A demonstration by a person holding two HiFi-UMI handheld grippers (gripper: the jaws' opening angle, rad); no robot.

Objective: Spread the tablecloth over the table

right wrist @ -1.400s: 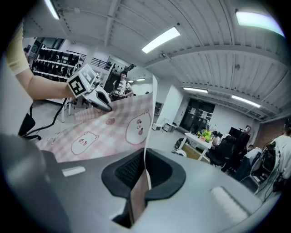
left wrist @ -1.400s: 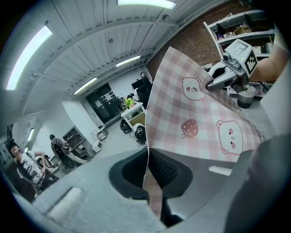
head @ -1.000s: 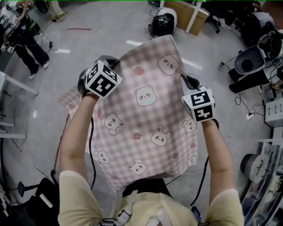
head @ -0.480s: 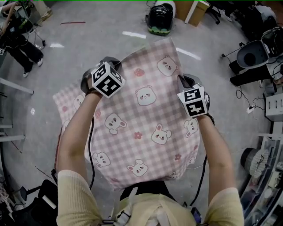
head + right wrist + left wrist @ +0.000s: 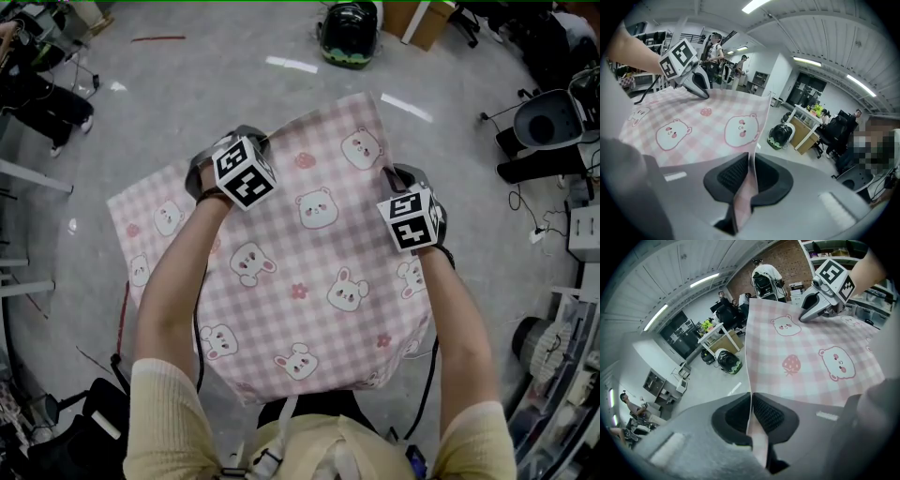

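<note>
A pink checked tablecloth (image 5: 309,272) printed with bears and rabbits is stretched out flat in front of me, hiding whatever lies beneath it. My left gripper (image 5: 246,141) is shut on its far edge at the left; in the left gripper view the cloth (image 5: 811,357) runs between the pads of the left gripper (image 5: 751,404). My right gripper (image 5: 396,176) pinches the far edge at the right. The right gripper (image 5: 752,168) has just been opening its jaws a little, with the cloth (image 5: 693,122) still caught between the pads. No table top shows.
A black and green machine (image 5: 349,30) stands on the grey floor beyond the cloth, beside a wooden box (image 5: 427,17). Office chairs (image 5: 548,127) and cables crowd the right side. A person (image 5: 42,94) stands at far left near a white desk edge (image 5: 33,176).
Both grippers have sunk with the cloth. The cloth has flattened and spread wider, with a larger flap now showing to the left of my left arm.
</note>
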